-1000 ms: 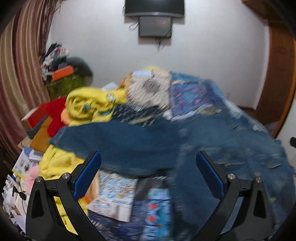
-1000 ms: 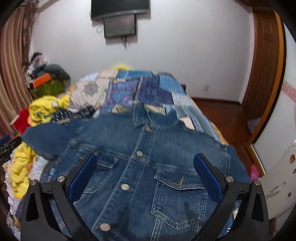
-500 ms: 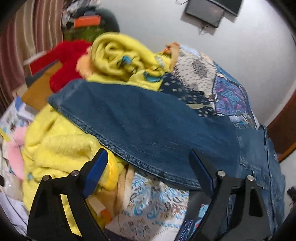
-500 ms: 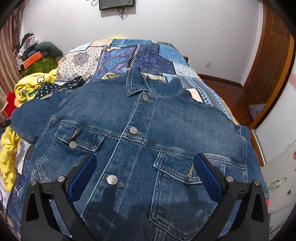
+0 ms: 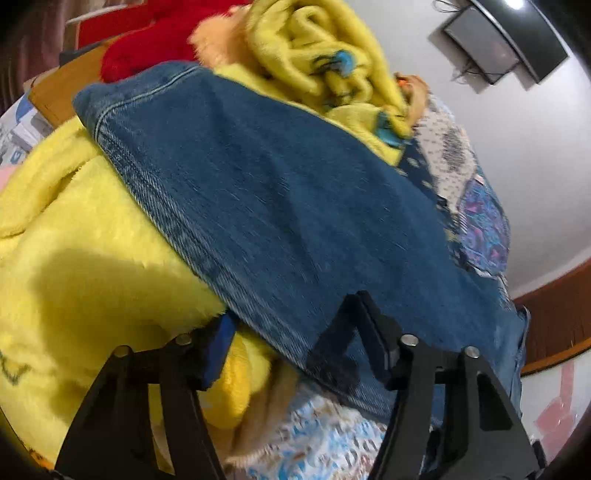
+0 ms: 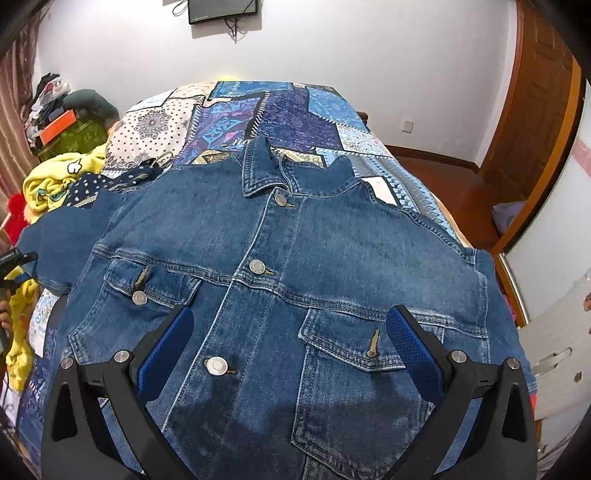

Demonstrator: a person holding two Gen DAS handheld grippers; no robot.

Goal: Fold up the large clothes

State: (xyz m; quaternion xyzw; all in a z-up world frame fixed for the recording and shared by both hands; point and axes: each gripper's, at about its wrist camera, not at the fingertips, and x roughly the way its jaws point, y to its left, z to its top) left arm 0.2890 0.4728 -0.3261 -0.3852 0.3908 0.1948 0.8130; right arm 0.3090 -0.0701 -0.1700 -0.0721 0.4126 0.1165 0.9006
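A blue denim jacket [image 6: 295, 240] lies front up and buttoned on a patchwork bedspread [image 6: 288, 110]. Its left sleeve [image 5: 277, 206] stretches out over a pile of yellow fleece [image 5: 92, 258]. My left gripper [image 5: 295, 343] straddles the sleeve's hemmed edge. One finger is under the cloth and the other on top, and the jaws are closing with a wide gap still between the pads. In the right wrist view that gripper [image 6: 14, 266] shows at the sleeve's end. My right gripper [image 6: 291, 343] hovers open above the jacket's lower front, holding nothing.
Rolled yellow blankets [image 5: 314, 55] and a red fleece [image 5: 147, 48] are heaped beyond the sleeve, along the bed's left side. A wall screen [image 6: 221, 9] hangs at the head of the bed. A wooden door [image 6: 535, 110] and floor lie to the right.
My left gripper swung left and down to the sleeve's edge, rolled, and narrowed its jaws around the cloth. The right gripper dipped slightly over the jacket's front and stayed open.
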